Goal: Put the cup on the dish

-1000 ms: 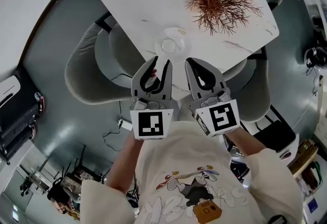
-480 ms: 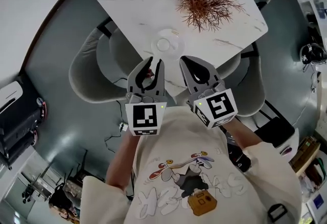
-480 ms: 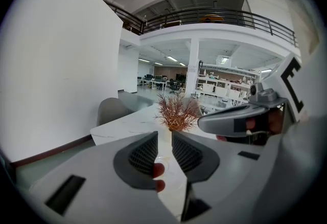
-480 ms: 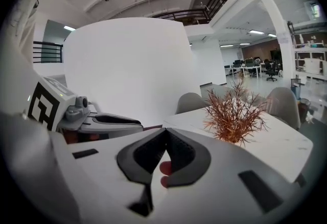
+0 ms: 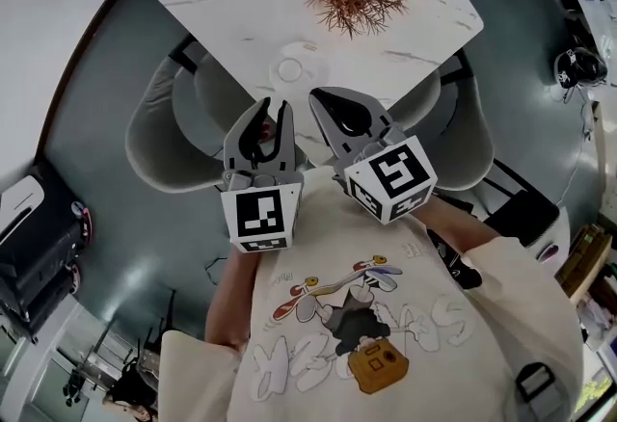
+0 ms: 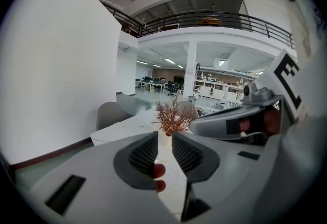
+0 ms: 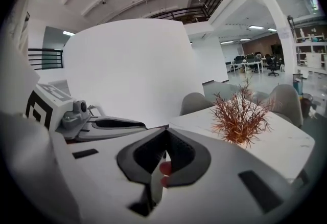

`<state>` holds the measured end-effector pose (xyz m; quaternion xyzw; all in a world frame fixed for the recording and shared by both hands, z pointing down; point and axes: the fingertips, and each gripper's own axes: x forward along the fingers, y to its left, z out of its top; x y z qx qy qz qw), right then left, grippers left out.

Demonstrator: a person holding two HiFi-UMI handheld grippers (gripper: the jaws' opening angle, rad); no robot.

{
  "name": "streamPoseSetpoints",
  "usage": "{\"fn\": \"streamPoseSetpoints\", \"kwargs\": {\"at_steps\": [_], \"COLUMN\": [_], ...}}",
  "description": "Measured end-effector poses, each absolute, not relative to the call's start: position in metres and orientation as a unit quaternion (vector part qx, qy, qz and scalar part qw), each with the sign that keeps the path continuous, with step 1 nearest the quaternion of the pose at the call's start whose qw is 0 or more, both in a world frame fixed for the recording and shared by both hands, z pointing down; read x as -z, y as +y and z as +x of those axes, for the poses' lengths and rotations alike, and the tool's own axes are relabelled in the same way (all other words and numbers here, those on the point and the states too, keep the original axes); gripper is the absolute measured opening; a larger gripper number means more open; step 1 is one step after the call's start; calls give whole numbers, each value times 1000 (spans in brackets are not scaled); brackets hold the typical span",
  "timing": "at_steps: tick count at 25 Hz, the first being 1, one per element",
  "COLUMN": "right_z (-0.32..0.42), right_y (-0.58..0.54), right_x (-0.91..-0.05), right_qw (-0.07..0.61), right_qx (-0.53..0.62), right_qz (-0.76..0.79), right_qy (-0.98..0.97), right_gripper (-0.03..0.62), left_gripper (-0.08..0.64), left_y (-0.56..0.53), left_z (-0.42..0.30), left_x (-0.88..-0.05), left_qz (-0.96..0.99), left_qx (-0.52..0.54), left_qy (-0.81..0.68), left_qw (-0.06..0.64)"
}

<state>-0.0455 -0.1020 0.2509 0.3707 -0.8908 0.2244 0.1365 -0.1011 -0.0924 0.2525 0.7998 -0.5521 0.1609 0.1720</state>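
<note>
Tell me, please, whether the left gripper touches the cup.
Apart. The left gripper view shows the left gripper, tongs just closing on nothing, the table well beyond; in the head view the cup sits on its dish.

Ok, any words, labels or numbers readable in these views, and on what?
Shirt print: large pale letters, upside down and warped; unreadable.
Cubes on the left hand-held gripper and right hand-held gripper: black-and-white square markers only, no words.
Nothing else legible.
</note>
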Motion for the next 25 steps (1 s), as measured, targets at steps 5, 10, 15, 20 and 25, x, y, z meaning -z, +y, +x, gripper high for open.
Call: {"fn": "streamPoseSetpoints", "kwargs": {"at_steps": [5, 10, 15, 20, 25], "right_z": [-49, -42, -44, -45, -43], "right_y": [-102, -117, -117, -118, -118], "right_x": [-233, -209, -193, -186, -188], "right_qw": [141, 113, 135, 151, 147], "right_qx": [-186, -163, -104, -80, -86], "right_qz": [395, 442, 455, 457, 463], "right_qy": [-889, -875, -874, -873, -870], "right_gripper": [5, 5, 5, 5, 5], "left_gripper": [5, 5, 5, 4, 5], "left_y": [-92, -98, -110, -117, -117], "left_z": [-114, -115, -112, -105, -104], "left_x": [-252, -230, -211, -209, -216], "left_qz": [786, 795, 804, 815, 818], "left_qx": [-163, -154, -130, -143, -147], "left_qy": [-566, -565, -553, -536, -527], "left_qw": [189, 158, 174, 168, 179]}}
